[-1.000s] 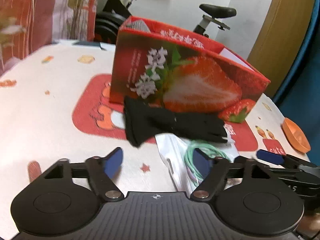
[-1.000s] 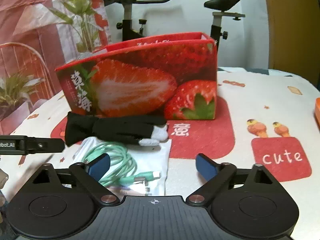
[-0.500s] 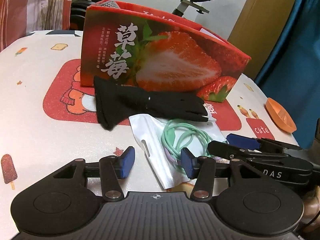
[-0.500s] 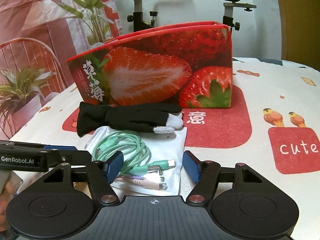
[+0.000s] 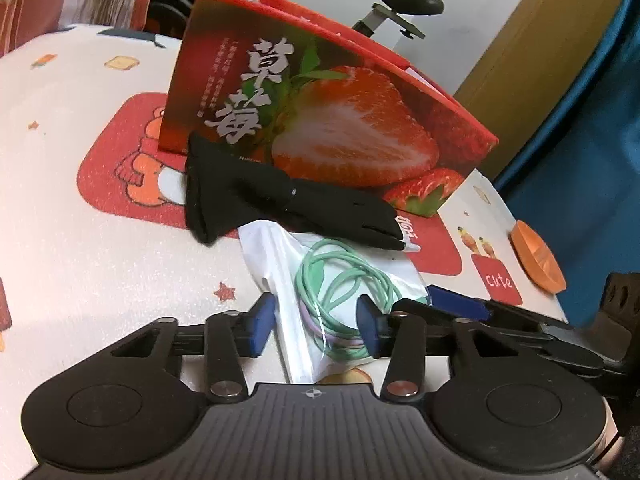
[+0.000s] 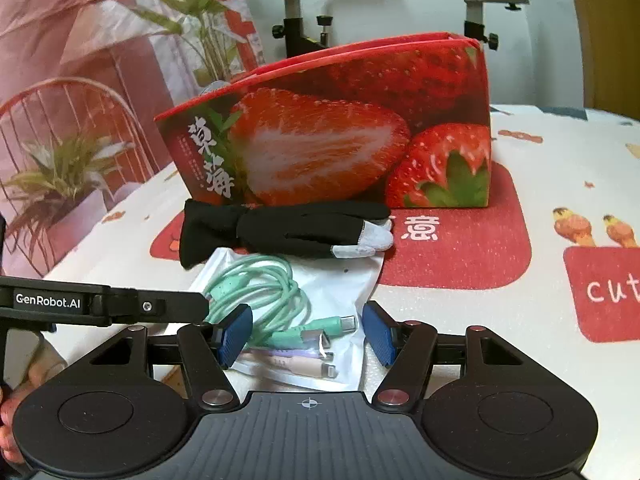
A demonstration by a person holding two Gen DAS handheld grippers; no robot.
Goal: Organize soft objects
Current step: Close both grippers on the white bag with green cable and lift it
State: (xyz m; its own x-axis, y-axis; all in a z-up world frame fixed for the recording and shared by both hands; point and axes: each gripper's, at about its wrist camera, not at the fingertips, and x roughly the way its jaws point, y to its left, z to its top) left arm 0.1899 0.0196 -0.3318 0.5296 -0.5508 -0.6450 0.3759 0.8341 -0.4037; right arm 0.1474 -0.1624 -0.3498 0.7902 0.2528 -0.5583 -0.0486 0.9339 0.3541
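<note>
Straddling the cable pouch [image 5: 280,264], each hand-held gripper, left [image 5: 316,326] and right [image 6: 308,334], has just been closing, pads apart.

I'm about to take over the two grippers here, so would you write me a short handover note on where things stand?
Left gripper: its fingers have just been closing around the near end of the cable bag; not clearly pinching yet.
Right gripper: fingers also just been closing, straddling the same bag's connector end, still apart from it.
Black glove: lies flat on the tablecloth between the bag and the strawberry box, overlapping the bag's far edge.
Done: nothing lifted.
Left: grip the bag, then the glove, and stow them, probably in the box.
</note>
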